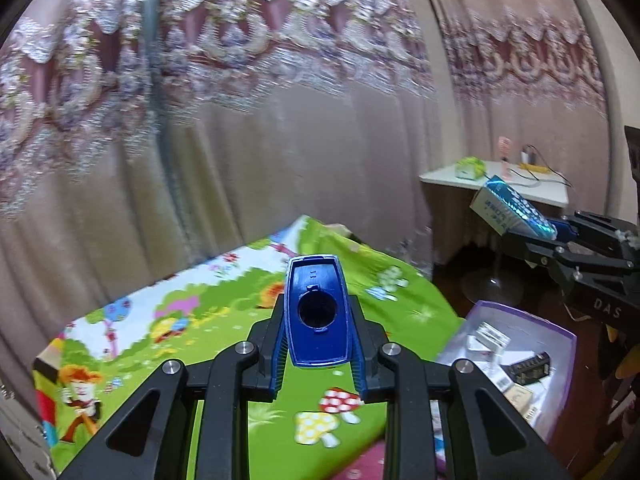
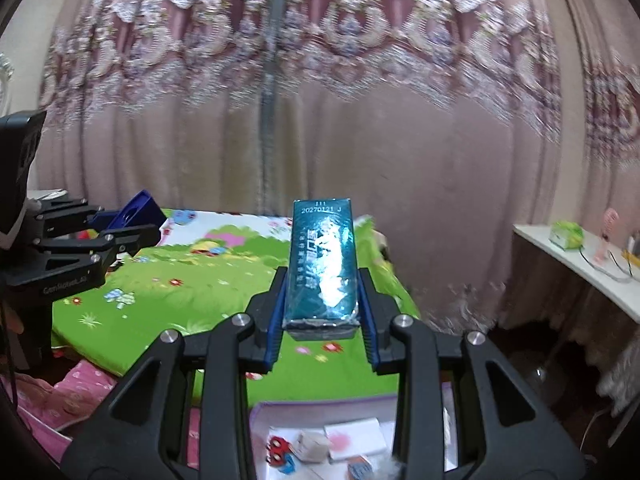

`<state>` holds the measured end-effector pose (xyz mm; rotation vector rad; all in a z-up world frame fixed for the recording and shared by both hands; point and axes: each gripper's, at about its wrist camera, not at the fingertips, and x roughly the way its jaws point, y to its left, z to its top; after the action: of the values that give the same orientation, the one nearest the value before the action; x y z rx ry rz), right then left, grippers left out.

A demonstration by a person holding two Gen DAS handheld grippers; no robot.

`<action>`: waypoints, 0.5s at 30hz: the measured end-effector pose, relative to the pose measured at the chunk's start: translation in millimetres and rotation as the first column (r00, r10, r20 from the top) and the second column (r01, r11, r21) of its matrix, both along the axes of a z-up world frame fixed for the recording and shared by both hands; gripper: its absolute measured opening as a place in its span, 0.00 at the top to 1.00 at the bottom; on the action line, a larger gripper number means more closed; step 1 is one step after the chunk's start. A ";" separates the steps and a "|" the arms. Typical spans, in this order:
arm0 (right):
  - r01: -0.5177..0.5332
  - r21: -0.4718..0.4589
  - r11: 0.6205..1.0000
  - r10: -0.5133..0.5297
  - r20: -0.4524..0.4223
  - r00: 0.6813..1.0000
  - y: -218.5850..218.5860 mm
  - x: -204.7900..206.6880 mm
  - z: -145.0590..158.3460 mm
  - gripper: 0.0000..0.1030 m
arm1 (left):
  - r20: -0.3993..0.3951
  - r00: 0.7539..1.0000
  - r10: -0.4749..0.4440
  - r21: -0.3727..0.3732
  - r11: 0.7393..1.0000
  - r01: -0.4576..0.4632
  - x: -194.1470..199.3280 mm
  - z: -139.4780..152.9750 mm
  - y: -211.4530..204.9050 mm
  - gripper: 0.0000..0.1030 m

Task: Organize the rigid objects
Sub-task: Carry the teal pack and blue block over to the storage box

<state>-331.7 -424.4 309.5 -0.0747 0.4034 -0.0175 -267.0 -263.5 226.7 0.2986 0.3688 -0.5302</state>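
My left gripper [image 1: 318,316] is shut on a blue plastic piece with a round hole [image 1: 317,312], held up above the green cartoon mat [image 1: 224,332]. My right gripper [image 2: 322,280] is shut on a teal shiny box [image 2: 323,264], also held in the air over the mat [image 2: 180,292]. Each gripper shows in the other's view: the right gripper [image 1: 532,232] with the teal box [image 1: 508,208] at the right edge, the left gripper [image 2: 128,224] with the blue piece [image 2: 134,210] at the left edge. A purple-rimmed box [image 1: 560,332] holds several small items.
A pink patterned curtain [image 1: 280,140] hangs behind the bed. A white side table [image 2: 580,276] at the right carries a green object [image 2: 566,234] and cables. The purple-rimmed box [image 2: 280,406] lies just below the right gripper. Pink bedding [image 2: 80,392] lies at lower left.
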 end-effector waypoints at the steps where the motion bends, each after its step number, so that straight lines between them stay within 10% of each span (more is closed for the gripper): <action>1: 0.013 0.006 1.000 -0.013 -0.005 1.000 -4.6 -1.9 -2.2 0.64 | -0.011 1.000 -0.017 0.008 1.000 0.018 -2.1 -4.8 -7.5 0.73; 15: 0.165 0.023 0.986 -0.162 -0.074 0.984 -62.9 -25.7 -25.3 0.64 | -0.134 0.976 -0.171 0.119 0.975 0.187 -6.5 -61.1 -82.8 0.73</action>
<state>-357.3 -487.3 284.2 -0.0135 0.4811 -0.1714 -273.5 -346.3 165.7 0.4303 0.5002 -0.7050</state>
